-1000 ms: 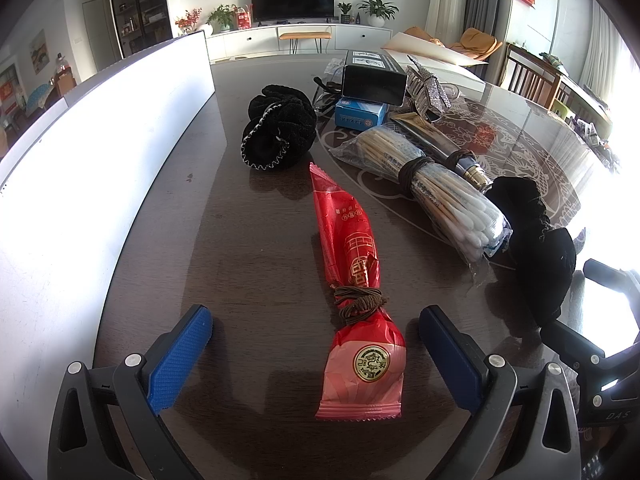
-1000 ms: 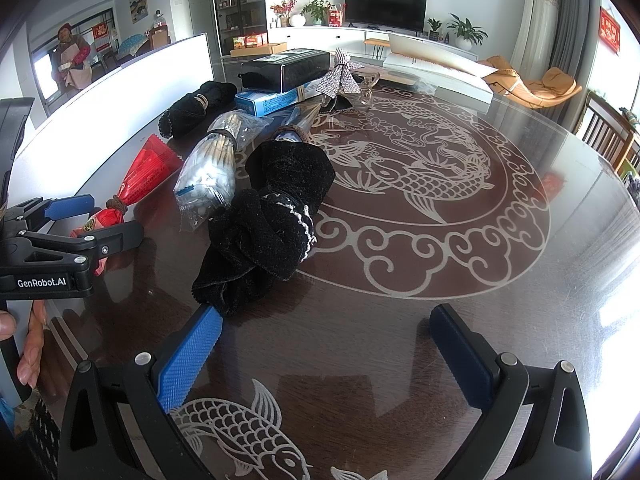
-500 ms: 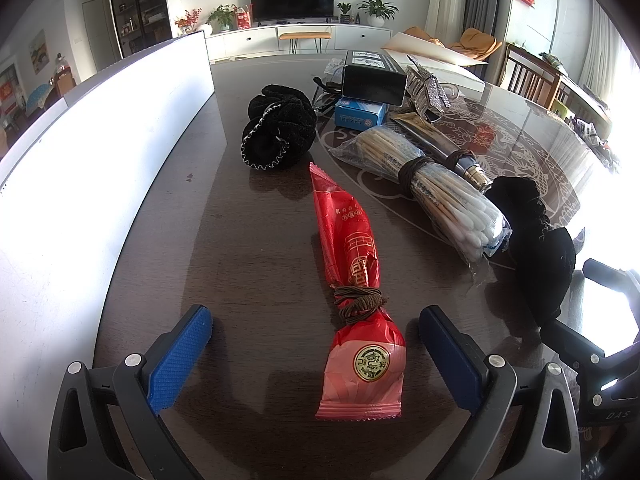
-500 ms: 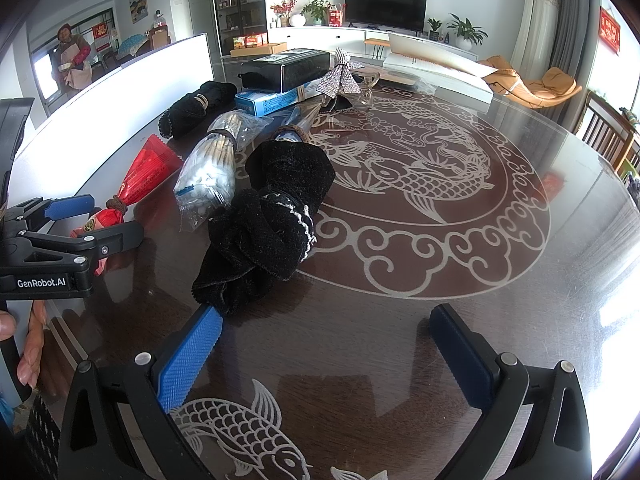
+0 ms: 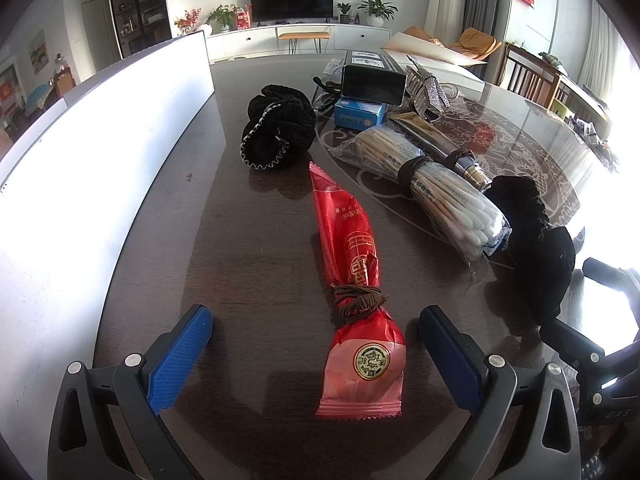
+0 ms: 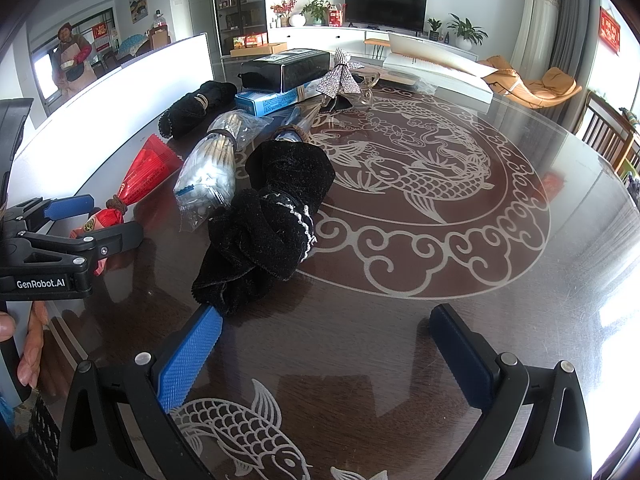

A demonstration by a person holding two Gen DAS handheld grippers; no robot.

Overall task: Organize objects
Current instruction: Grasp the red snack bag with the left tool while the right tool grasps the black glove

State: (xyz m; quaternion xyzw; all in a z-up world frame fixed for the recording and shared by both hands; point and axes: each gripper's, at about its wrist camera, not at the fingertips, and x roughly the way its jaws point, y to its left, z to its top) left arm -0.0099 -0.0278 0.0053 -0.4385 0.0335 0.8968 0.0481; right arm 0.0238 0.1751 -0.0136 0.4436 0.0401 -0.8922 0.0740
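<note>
A red packet (image 5: pixel 352 280) tied with brown cord lies on the dark table between the open jaws of my left gripper (image 5: pixel 316 344); it also shows in the right wrist view (image 6: pixel 136 184). A bag of cotton swabs (image 5: pixel 432 184) bound with a band lies to its right, also in the right wrist view (image 6: pixel 212 168). A black cloth bundle (image 6: pixel 272 216) lies just beyond the left finger of my open right gripper (image 6: pixel 324 348). A second black bundle (image 5: pixel 278 136) lies farther back.
A white board (image 5: pixel 80 160) stands along the table's left side. A black box (image 6: pixel 288 68), a blue box (image 6: pixel 272 100), a glittery bow (image 6: pixel 340 80) and a dark tube (image 5: pixel 444 148) lie at the back. The left gripper (image 6: pixel 76 220) shows at left in the right wrist view.
</note>
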